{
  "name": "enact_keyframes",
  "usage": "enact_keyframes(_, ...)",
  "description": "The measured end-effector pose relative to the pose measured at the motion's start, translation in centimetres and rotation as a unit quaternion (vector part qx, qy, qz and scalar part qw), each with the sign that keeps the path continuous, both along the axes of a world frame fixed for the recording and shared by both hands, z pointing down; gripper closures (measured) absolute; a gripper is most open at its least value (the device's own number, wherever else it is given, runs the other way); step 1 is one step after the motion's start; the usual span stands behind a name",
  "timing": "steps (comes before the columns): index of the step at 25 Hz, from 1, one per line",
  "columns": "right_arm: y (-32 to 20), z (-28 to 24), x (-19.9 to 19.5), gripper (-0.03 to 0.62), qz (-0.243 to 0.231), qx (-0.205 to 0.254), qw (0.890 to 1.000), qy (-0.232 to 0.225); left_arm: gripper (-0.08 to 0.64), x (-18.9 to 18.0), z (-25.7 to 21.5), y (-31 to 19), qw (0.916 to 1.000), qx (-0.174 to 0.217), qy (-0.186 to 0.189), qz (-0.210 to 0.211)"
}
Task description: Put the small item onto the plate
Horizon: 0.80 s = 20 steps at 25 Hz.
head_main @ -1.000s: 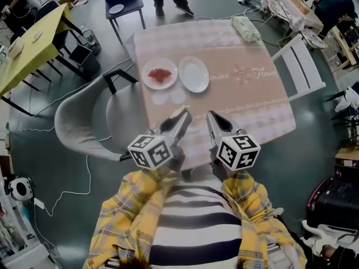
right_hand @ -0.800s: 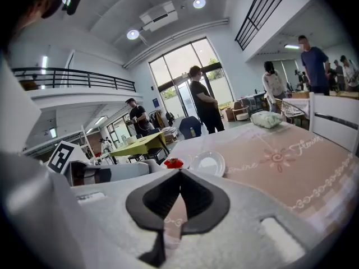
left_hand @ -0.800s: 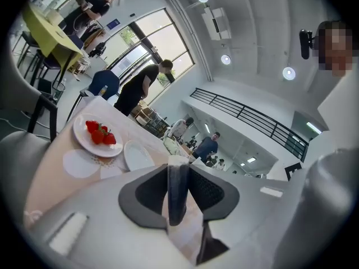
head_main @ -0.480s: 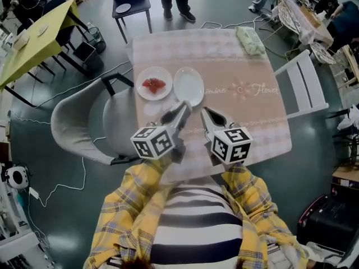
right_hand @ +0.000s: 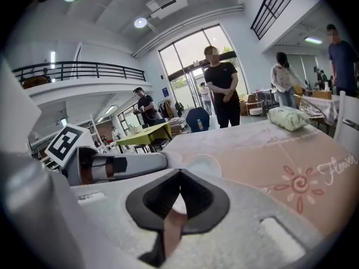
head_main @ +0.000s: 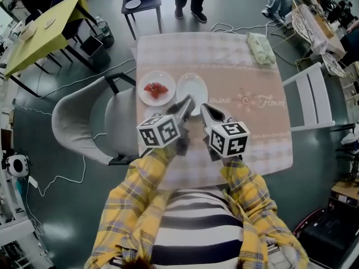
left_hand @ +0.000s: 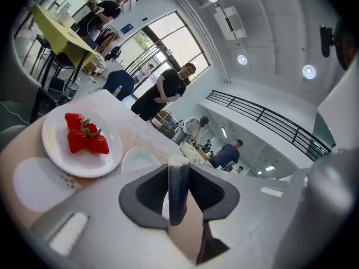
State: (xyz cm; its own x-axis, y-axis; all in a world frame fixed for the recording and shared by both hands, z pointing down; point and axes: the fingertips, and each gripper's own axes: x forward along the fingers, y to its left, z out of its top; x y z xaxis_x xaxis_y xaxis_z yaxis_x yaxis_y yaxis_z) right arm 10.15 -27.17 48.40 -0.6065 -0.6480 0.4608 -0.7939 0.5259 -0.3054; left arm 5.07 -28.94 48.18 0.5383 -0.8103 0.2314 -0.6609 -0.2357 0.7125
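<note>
Both tools now stand farther across the surface (head_main: 252, 122), closer to the two plates. We read the left tool (left_hand: 179, 170) as empty, its jaws just opening to a narrow gap, aimed near the strawberries (left_hand: 84, 134), probably for a pick. These lie on the left plate (left_hand: 61, 158); the empty plate (left_hand: 137, 161) sits just beside it. The right tool (right_hand: 178, 175) has its jaws together and holds nothing.

Left tongs (head_main: 188, 101) (empty, just opening) and right tongs (head_main: 206, 109) nearer plate (head_main: 194, 84)
</note>
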Motion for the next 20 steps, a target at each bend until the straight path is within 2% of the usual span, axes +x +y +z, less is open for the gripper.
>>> enact_keyframes(9,-3.2,0.9,-1.1,0.595,-0.024,-0.006,1.0,0.011,0.454,-0.1,1.1,-2.8,0.9998,-0.017,-0.006,-0.002)
enact_keyframes(20,-4.5,2.3,-1.0,0.595,-0.024,-0.025,0.999,0.007,0.456,0.6,3.0,-4.9,0.9973,-0.069,-0.009,0.024)
